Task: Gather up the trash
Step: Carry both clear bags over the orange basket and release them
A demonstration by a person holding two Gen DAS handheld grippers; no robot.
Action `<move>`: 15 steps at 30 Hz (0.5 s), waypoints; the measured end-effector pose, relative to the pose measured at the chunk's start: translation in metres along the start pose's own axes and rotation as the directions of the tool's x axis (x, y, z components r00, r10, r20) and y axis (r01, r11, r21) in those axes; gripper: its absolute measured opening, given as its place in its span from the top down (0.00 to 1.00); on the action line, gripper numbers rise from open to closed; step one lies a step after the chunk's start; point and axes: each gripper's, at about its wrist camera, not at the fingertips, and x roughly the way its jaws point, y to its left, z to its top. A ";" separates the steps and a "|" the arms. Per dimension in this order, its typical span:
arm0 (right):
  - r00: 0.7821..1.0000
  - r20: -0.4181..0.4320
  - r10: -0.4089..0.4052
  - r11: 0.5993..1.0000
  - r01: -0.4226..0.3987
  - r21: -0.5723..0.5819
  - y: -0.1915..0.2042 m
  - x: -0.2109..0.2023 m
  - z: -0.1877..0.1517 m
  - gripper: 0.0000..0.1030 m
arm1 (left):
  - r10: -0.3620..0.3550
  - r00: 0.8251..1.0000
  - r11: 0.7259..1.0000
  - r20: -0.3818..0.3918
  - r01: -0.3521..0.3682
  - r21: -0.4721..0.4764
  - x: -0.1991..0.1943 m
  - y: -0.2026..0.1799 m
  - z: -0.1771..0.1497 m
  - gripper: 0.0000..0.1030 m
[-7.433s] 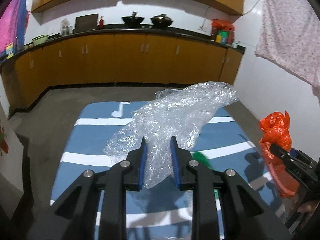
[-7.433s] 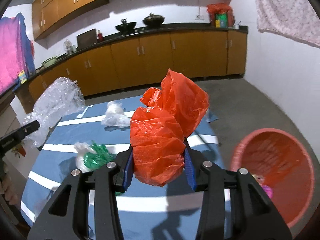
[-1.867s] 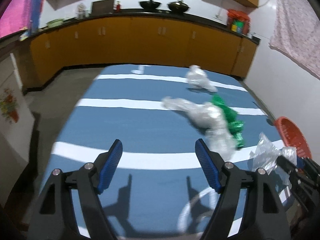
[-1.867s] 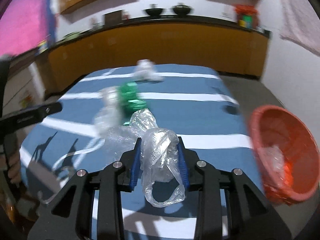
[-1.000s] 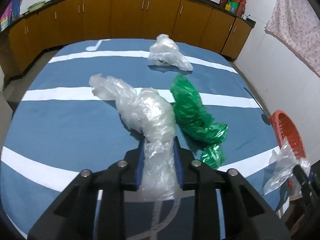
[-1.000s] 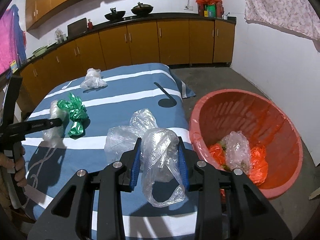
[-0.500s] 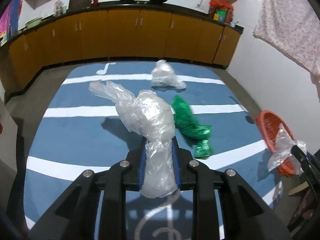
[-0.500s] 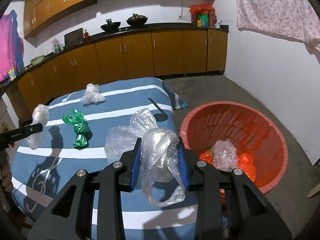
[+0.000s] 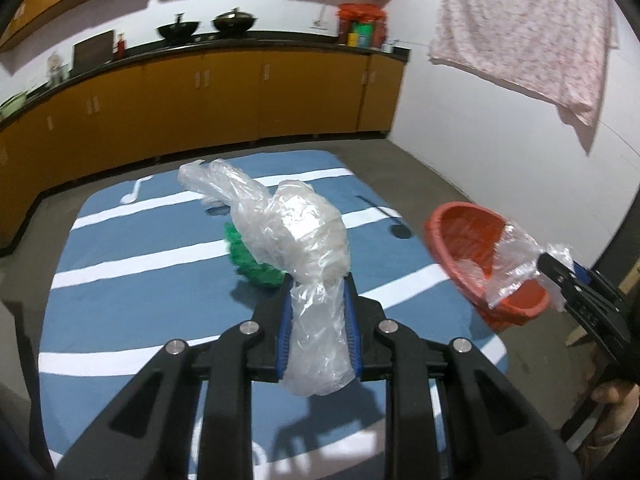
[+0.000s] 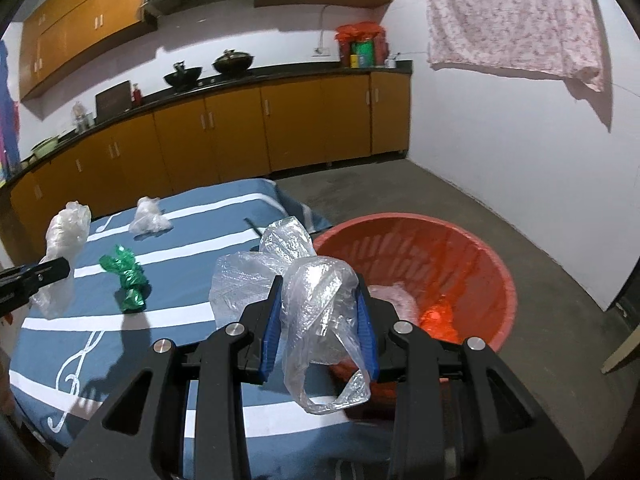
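The red basket (image 10: 472, 256) stands on the floor just beside the blue striped table (image 10: 180, 312). The left gripper (image 9: 318, 312) has its jaws clenched on a long cloudy plastic bag (image 9: 288, 236), held above the table, its long axis running up and away. The right gripper (image 10: 318, 308) has its jaws clamped on a crumpled clear bag (image 10: 316, 304) at the basket's near rim, loose end dangling.
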 end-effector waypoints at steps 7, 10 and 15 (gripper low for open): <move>0.999 0.012 -0.048 0.998 0.048 0.046 -0.019 -0.005 -0.001 0.67 | -0.064 0.998 0.995 0.007 0.064 0.079 0.000 -0.032 0.003 0.77; 0.998 0.013 -0.060 0.996 0.059 0.063 -0.026 -0.005 -0.001 0.67 | -0.084 0.996 0.992 0.004 0.083 0.099 0.002 -0.042 0.002 0.77; 0.997 0.012 -0.079 0.994 0.078 0.078 -0.035 -0.006 -0.004 0.67 | -0.114 0.994 0.986 -0.007 0.114 0.123 0.005 -0.058 0.000 0.77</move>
